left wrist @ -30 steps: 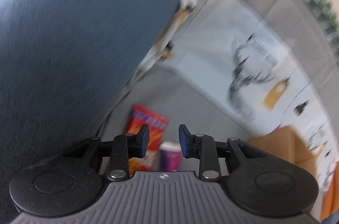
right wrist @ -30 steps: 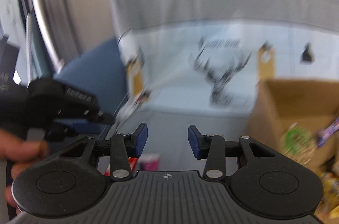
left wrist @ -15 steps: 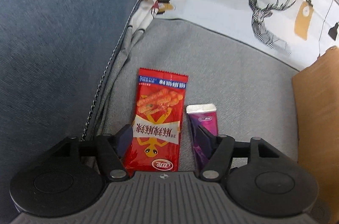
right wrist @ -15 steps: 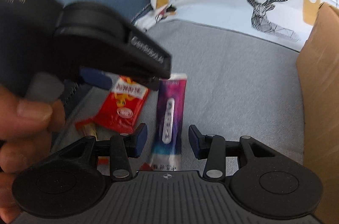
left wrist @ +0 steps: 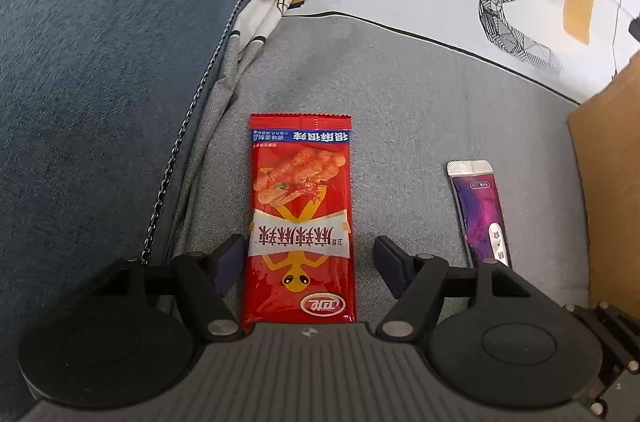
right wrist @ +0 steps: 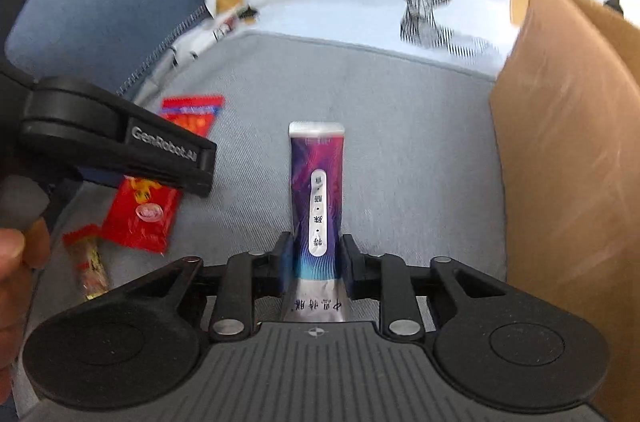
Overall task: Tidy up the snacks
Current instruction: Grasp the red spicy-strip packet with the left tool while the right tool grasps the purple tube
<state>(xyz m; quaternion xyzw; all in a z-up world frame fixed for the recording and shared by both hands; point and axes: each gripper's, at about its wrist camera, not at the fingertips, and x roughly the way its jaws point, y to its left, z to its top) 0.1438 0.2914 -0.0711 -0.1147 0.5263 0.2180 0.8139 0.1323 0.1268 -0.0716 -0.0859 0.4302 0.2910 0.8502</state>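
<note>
A: Right gripper [right wrist: 312,264] has just been closing, clamped on the purple snack [right wrist: 318,198] at six o'clock.

B: Left gripper [left wrist: 308,258] spread wide, straddling the red packet [left wrist: 300,218] lying untouched on the grey sofa seat [left wrist: 400,110].

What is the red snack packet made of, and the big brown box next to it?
The red snack packet looks like thin glossy plastic film: it shines and has a crimped, sealed top edge. The brown box looks like plain matte cardboard: dull tan and stiff, with flat sides.
</note>
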